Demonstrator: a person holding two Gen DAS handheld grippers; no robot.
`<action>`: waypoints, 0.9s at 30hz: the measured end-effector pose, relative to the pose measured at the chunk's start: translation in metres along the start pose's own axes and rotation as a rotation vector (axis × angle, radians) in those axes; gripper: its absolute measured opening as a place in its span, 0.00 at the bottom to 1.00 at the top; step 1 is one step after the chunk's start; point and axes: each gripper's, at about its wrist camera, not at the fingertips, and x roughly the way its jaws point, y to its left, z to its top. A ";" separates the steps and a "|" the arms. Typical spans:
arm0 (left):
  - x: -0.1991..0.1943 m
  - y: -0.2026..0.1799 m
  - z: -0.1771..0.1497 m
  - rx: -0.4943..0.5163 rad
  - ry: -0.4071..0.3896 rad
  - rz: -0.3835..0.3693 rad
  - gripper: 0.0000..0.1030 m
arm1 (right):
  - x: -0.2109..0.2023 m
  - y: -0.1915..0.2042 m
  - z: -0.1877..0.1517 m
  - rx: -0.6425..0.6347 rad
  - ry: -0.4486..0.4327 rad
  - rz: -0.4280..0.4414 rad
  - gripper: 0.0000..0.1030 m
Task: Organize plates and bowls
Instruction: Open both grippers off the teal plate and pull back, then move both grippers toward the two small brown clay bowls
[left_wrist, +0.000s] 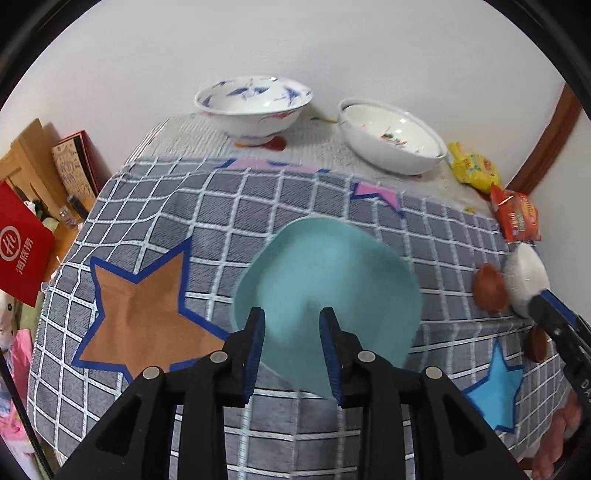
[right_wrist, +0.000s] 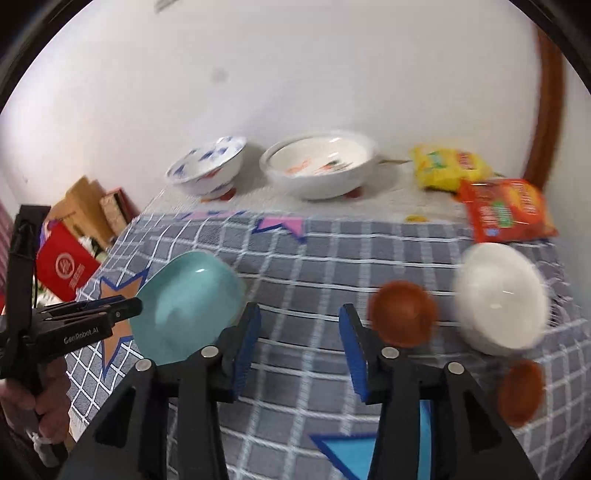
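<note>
Glossy glazed turquoise bowl (right_wrist: 184, 306) and white bowl (right_wrist: 502, 295); matt woven checked cloth (left_wrist: 295, 206); shiny crinkled plastic snack packets (right_wrist: 506, 210).

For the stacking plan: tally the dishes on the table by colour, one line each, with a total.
White with blue pattern: 1, the blue-patterned bowl
White with red markings inside: 1, the wide white bowl
Plain white: 1, the white bowl
Teal: 1, the teal bowl
Brown: 2, the brown dish and the second brown dish
Total: 6
</note>
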 end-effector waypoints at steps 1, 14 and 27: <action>-0.003 -0.006 0.000 0.006 -0.001 -0.010 0.28 | -0.013 -0.011 -0.002 0.005 -0.011 -0.025 0.43; -0.010 -0.122 -0.004 0.162 -0.015 -0.075 0.28 | -0.092 -0.136 -0.045 0.150 -0.008 -0.228 0.43; 0.042 -0.182 0.001 0.204 0.071 -0.085 0.28 | -0.062 -0.214 -0.094 0.340 0.109 -0.218 0.44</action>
